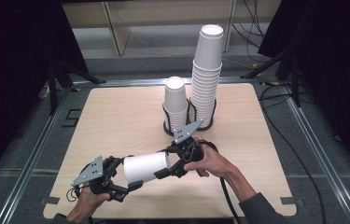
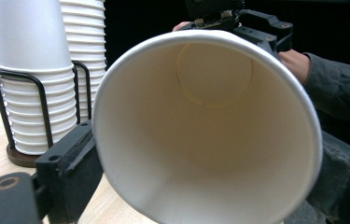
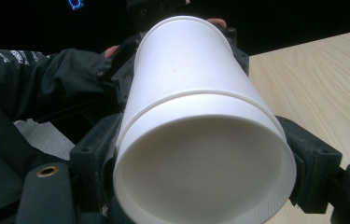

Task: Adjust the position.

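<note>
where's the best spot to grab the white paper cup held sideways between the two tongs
Grip the white paper cup across its side wall near either end, coming in along its length. It lies on its side, mouth toward the left tongs, base toward the right tongs; the wall tapers, so squeeze lightly.

Plain white paper cup [image 1: 145,166], black grippers, pale wood-grain table [image 1: 116,116], black wire holders [image 1: 168,126], perhaps dark brown bases, showing grey plates.

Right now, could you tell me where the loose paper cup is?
High view: the paper cup lies sideways near the table's front edge, between the left claw and right claw.
</note>
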{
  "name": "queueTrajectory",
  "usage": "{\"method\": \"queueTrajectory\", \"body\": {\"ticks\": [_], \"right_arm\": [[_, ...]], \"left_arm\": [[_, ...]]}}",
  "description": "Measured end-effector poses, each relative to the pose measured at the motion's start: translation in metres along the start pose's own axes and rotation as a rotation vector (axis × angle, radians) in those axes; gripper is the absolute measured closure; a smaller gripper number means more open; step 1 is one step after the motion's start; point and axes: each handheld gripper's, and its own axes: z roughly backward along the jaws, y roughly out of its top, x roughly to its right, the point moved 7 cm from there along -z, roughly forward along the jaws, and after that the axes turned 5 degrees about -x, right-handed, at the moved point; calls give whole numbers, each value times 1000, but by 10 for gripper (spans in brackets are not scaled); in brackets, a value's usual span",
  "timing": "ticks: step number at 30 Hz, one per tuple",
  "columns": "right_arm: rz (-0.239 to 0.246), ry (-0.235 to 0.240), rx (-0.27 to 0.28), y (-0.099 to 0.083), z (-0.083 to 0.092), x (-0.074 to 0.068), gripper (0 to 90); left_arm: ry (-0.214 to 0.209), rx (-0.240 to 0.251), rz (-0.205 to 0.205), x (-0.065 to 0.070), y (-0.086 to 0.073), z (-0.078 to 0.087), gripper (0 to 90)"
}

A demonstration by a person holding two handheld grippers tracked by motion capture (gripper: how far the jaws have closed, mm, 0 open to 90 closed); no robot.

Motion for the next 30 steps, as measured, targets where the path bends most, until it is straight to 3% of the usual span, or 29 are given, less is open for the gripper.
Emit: {"method": "queueTrajectory", "body": {"ticks": [6, 8, 11, 18, 20, 21, 22, 23, 24, 26, 27, 28, 30], "right_arm": [[-22, 3, -18, -4, 1, 0, 244], [2, -13, -29, -4, 1, 2, 223], [40, -93, -99, -6, 3, 2, 159], [152, -278, -331, -7, 6, -6, 159], [182, -288, -361, -7, 4, -7, 162], [174, -305, -383, -8, 3, -9, 162], [208, -307, -403, -8, 2, -8, 162], [212, -317, -426, -9, 1, -10, 161], [251, -315, -441, -9, -1, -8, 162], [235, -336, -486, -12, -5, -12, 162], [236, -339, -501, -14, -7, -12, 162], [261, -336, -517, -15, -10, -11, 162], [272, -344, -545, -17, -15, -11, 163]], "left_arm": [[8, -24, -34, 2, -1, -1, 133], [10, -44, -42, 2, -2, -1, 134], [24, -78, -51, 0, -6, -2, 135], [40, -177, -81, -1, -15, -7, 139], [23, -183, -91, 1, -16, -10, 140], [26, -216, -104, 2, -18, -9, 140], [25, -229, -124, 1, -19, -9, 140], [19, -220, -106, 3, -18, -11, 141], [6, -204, -106, 4, -18, -13, 141], [10, -233, -119, 5, -19, -12, 142], [1, -220, -114, 6, -19, -14, 142], [10, -252, -128, 6, -20, -12, 142], [7, -253, -131, 7, -20, -13, 142]]}}
